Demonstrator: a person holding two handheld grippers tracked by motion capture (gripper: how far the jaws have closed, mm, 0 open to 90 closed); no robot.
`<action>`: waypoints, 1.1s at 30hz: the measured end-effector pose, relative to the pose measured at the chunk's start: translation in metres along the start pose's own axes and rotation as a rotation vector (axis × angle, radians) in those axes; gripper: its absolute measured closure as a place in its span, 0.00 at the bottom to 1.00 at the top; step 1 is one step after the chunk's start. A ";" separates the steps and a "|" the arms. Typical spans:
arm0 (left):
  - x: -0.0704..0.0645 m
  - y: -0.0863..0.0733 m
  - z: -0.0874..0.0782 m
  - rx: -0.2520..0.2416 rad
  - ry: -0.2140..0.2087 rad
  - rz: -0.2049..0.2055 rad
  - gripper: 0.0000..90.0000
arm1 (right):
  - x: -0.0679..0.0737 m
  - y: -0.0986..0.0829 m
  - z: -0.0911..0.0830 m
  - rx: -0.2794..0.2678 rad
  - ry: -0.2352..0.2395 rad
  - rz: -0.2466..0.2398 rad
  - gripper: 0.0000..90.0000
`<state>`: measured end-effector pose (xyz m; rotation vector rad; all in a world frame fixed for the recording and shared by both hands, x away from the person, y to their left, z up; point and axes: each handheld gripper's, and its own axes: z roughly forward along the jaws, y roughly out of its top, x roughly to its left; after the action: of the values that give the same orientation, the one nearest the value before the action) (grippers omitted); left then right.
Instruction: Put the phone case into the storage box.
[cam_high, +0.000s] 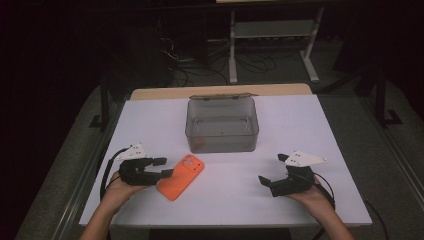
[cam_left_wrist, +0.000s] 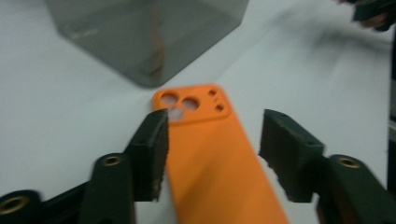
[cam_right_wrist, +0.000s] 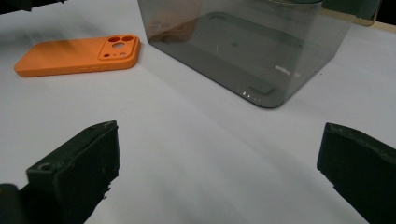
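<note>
High view: orange phone case (cam_high: 181, 176) lies flat on the white worktop (cam_high: 235, 200), just beside the left tongs (cam_high: 163, 167), whose tips sit at its near-left edge. Long axis runs diagonally, camera-cutout end pointing away toward the grey clear box (cam_high: 222, 125) beyond it. Right tongs (cam_high: 272, 172) are well apart from the case, across the worktop, so the left hand (cam_high: 120, 187) is clearly the nearer one.

Left gripper view: left tongs spread wide, holding nothing; case runs straight ahead between the jaws, its long axis in line with them, left jaw touching or just over its edge near the cutouts, right jaw apart from it. Closing would likely pinch across the short width.

Right gripper view: right tongs wide open, empty; case far off ahead-left, lying crosswise, box ahead.
</note>
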<state>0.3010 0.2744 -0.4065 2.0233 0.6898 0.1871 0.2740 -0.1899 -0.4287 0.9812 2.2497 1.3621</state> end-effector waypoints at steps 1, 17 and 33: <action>-0.002 0.000 0.002 -0.012 -0.002 0.009 0.42 | 0.000 0.000 0.000 0.000 0.000 -0.001 0.00; -0.007 -0.004 0.011 -0.054 0.024 0.019 0.00 | 0.001 0.000 0.000 0.003 0.003 -0.006 0.00; -0.003 -0.002 0.009 -0.022 0.030 0.000 0.00 | 0.001 -0.001 0.000 0.005 0.005 -0.005 0.00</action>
<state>0.3013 0.2669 -0.4130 2.0028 0.7032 0.2250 0.2731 -0.1896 -0.4292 0.9742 2.2588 1.3593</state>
